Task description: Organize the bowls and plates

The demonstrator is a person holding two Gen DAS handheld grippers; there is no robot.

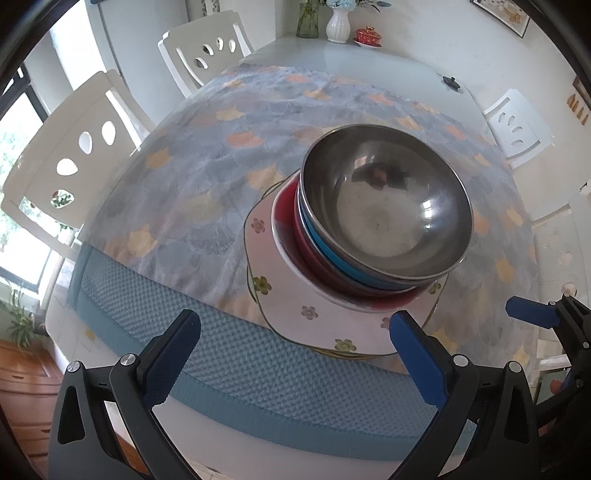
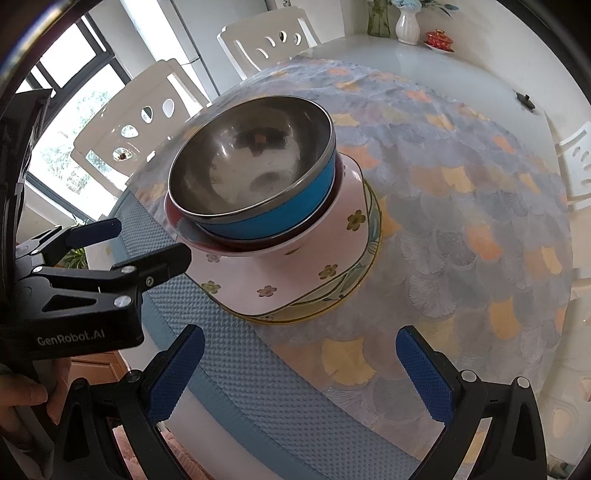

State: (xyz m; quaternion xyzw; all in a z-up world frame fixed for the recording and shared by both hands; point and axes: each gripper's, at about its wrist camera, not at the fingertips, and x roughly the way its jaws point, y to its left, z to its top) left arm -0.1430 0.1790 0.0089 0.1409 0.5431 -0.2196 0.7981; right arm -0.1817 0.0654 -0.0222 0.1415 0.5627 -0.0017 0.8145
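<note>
Our left gripper (image 1: 295, 336) hangs spread and empty, just short of the pink floral plate (image 1: 295, 295); our right gripper (image 2: 299, 354), also spread, sits farther back. The steel bowl (image 1: 384, 206) tops the nested stack dead ahead, seemingly leaning right, so left is nearer.

White vase (image 1: 338, 25), patterned tablecloth (image 1: 207, 147)

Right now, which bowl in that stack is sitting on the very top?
The bare steel bowl tops the stack, empty. The blue bowl sits under it, then the red-lined white bowl.
</note>
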